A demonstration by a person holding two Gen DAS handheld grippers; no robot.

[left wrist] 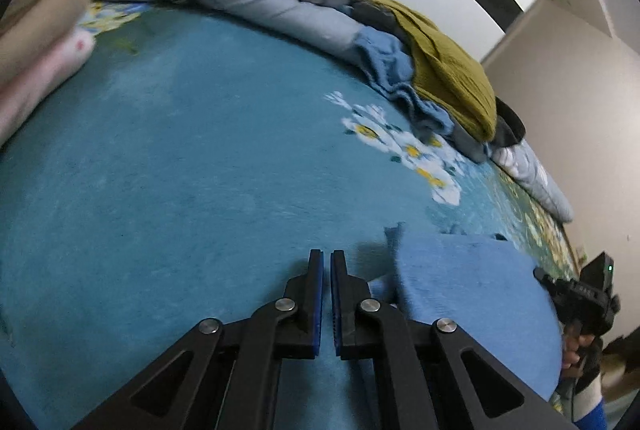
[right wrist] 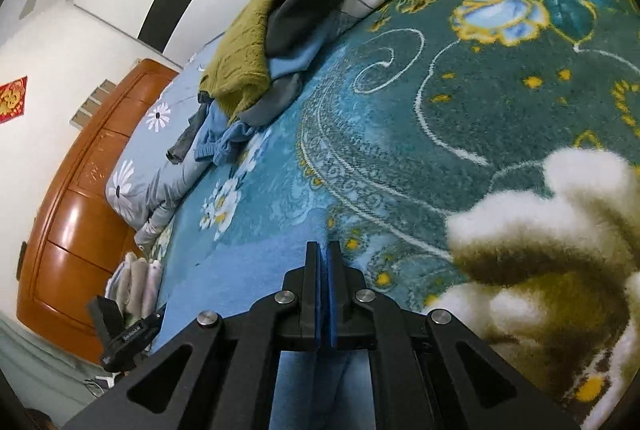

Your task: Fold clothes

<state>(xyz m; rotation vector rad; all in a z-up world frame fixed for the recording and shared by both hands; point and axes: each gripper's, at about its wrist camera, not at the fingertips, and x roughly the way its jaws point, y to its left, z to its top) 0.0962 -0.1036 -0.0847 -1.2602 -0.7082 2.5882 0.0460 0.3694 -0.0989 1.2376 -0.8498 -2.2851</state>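
Both tools are pressed together: the left gripper [left wrist: 326, 256] and the right gripper [right wrist: 323, 248], each over a blue garment [left wrist: 472, 294] on the bedspread [left wrist: 200, 149]. Farther off, one clothes pile [right wrist: 256, 41]; by the headboard [right wrist: 80, 197], one folded stack [right wrist: 136, 282].

Each view rides on one claw and looks forward and downward along its fingers, close above the bed's blanket [left wrist: 168, 157]. In the left wrist view the left claw [left wrist: 326, 258] fills the lower middle; the right claw [right wrist: 323, 250] does likewise in its own. Both share the clothes pile [left wrist: 440, 69], upper right in the left view, upper left [right wrist: 248, 41] in the right.
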